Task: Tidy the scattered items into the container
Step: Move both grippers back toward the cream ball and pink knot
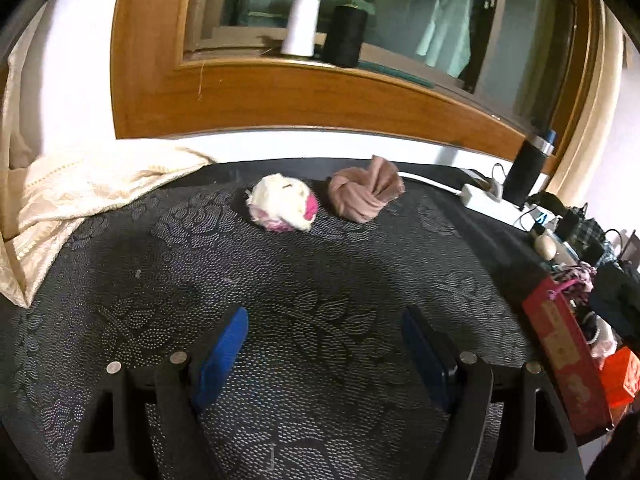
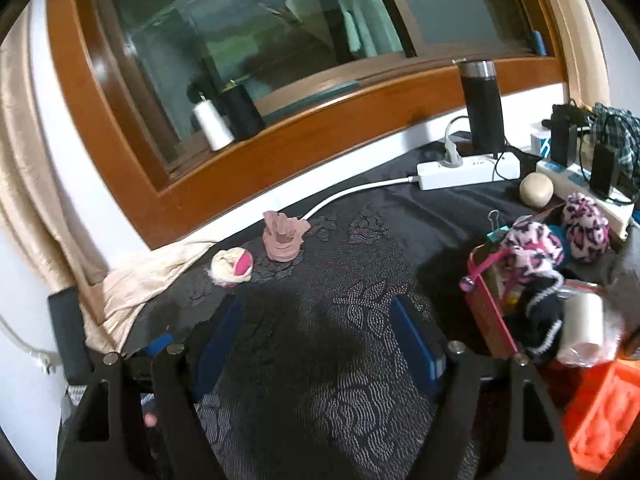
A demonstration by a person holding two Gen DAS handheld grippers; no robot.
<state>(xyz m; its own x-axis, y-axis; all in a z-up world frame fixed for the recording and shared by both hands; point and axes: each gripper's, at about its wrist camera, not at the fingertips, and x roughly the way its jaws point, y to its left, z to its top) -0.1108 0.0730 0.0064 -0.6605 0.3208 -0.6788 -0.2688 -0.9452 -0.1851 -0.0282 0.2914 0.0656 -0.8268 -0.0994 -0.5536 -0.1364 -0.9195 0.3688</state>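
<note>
A white and pink rolled sock and a brown rolled sock lie side by side on the dark patterned tablecloth, near its far edge. Both also show in the right wrist view, the white and pink sock and the brown sock. A red box at the right holds several socks, among them pink leopard-print ones. It also shows in the left wrist view. My left gripper is open and empty, short of the two socks. My right gripper is open and empty, left of the box.
A cream curtain drapes onto the table at the left. A white power strip, a black flask, a beige ball and chargers crowd the back right. An orange tray sits in front of the box. Thread spools stand on the window sill.
</note>
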